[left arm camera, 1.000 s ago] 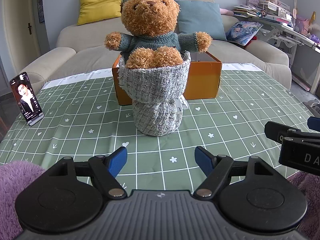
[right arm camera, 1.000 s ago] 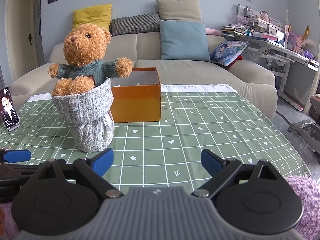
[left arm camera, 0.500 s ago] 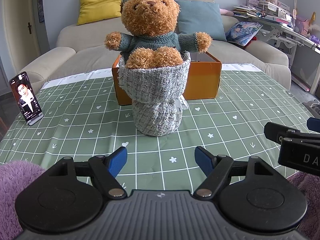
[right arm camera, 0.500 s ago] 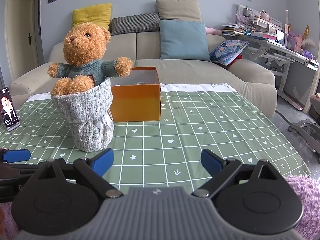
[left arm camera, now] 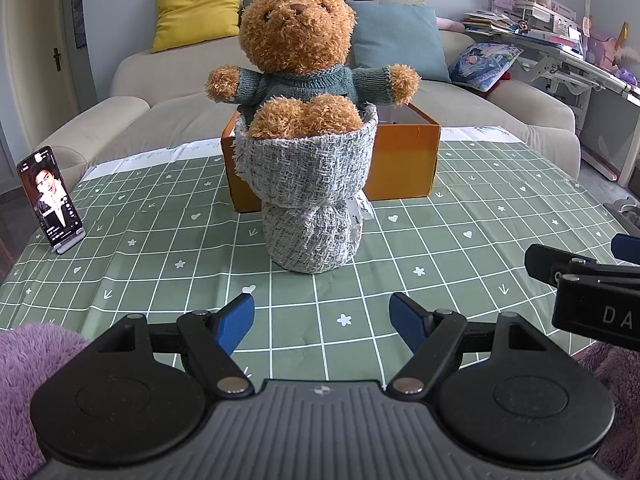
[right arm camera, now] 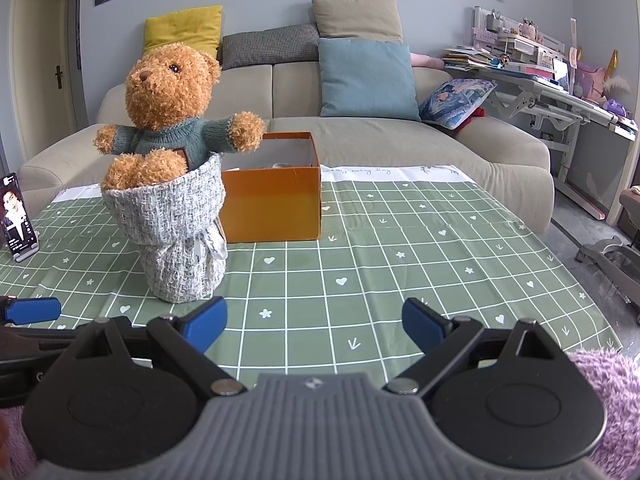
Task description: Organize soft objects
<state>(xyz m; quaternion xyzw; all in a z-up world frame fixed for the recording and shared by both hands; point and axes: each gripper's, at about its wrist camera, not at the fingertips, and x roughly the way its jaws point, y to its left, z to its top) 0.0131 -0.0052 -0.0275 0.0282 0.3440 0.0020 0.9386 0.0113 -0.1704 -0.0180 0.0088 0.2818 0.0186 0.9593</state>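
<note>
Above tablecloth (left arm camera: pixel 480 208), empty wide-open left gripper (left arm camera: pixel 322 322)

The left gripper (left arm camera: pixel 322 322) hovers over the green checked tabletop (left arm camera: pixel 460 240), its jaws spread wide with only cloth between them. Straight ahead of the jaws, well apart from them, a teddy bear (left arm camera: pixel 298 60) sits upright in a grey woven wrap (left arm camera: pixel 308 196). An orange box (left arm camera: pixel 404 160) stands just behind the wrap. Far left of the jaws a phone (left arm camera: pixel 50 196) leans on a stand. The right gripper (left arm camera: pixel 592 280) juts in at the right.
</note>
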